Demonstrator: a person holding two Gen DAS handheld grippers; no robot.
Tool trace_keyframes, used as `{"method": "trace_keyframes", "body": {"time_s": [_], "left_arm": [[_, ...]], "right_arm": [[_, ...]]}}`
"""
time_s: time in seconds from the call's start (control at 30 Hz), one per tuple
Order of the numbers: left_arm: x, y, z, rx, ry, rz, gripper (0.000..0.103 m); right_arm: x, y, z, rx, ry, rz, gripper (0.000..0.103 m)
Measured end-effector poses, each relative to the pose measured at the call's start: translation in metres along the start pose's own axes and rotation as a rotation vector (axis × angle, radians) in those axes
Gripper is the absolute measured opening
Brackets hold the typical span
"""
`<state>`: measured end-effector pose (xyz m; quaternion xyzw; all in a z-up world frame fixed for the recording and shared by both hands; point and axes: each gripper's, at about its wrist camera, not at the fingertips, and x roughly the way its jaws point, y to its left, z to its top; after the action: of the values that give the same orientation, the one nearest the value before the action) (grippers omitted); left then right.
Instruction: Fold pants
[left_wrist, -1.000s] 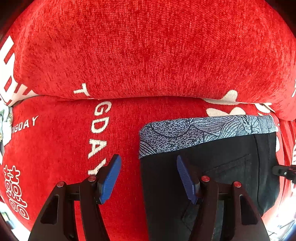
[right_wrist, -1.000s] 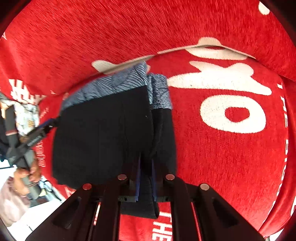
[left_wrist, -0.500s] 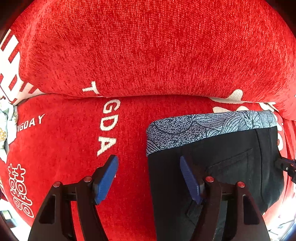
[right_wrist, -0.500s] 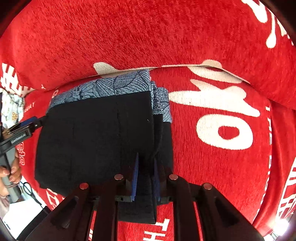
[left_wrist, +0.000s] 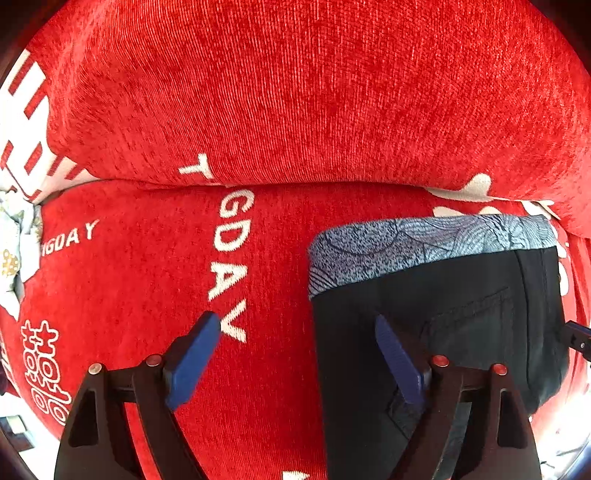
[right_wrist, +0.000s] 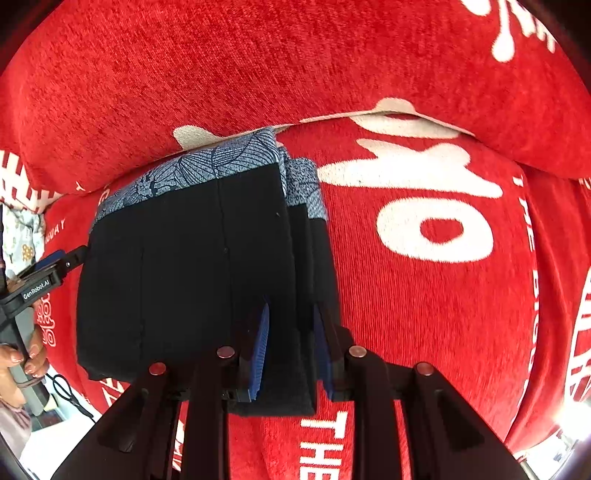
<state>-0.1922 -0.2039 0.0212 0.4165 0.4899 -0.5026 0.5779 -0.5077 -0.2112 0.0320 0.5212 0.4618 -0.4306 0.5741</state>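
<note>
The black pants (right_wrist: 184, 266) lie folded into a thick rectangle on the red sofa seat (right_wrist: 424, 295), their blue patterned waistband (right_wrist: 207, 166) toward the backrest. In the left wrist view the pants (left_wrist: 443, 314) fill the lower right. My left gripper (left_wrist: 295, 332) is open and empty, one finger over the seat, the other over the pants' left edge. My right gripper (right_wrist: 291, 310) has its jaws parted a little around the right edge of the fold, no longer pinching it.
The red backrest cushion (left_wrist: 295, 92) rises just behind the pants. White lettering runs across the seat (left_wrist: 229, 258). The left gripper's body and the hand holding it show at the left of the right wrist view (right_wrist: 33, 288). The sofa's front edge is close below.
My right gripper's jaws have opened from a tight pinch on the pants' edge to a small gap. Both grippers have drawn back slightly. The pants lie still.
</note>
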Motion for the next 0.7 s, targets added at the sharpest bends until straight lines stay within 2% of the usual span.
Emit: {"method": "trace_keyframes", "body": {"time_s": [0.2, 0.23, 0.3, 0.37, 0.5, 0.7], "left_arm": [[-0.004, 0.004, -0.003, 0.004, 0.026, -0.016, 0.087], [-0.004, 0.005, -0.003, 0.004, 0.033, -0.021, 0.089], [-0.005, 0.007, -0.005, 0.001, 0.05, -0.037, 0.103], [-0.004, 0.01, -0.008, -0.004, 0.069, -0.079, 0.103], [0.003, 0.017, -0.016, -0.038, 0.133, -0.196, 0.103], [0.016, 0.02, -0.025, -0.059, 0.191, -0.284, 0.103]], "right_arm": [[-0.004, 0.001, -0.01, 0.024, -0.003, 0.011, 0.055], [-0.005, 0.0, -0.011, 0.024, -0.003, 0.012, 0.06], [-0.007, -0.001, -0.012, 0.017, -0.011, 0.012, 0.067], [-0.007, -0.002, -0.011, 0.009, -0.016, 0.016, 0.08], [-0.003, -0.009, -0.012, 0.037, -0.014, 0.103, 0.083], [0.012, -0.025, -0.008, 0.097, 0.029, 0.182, 0.083]]}}
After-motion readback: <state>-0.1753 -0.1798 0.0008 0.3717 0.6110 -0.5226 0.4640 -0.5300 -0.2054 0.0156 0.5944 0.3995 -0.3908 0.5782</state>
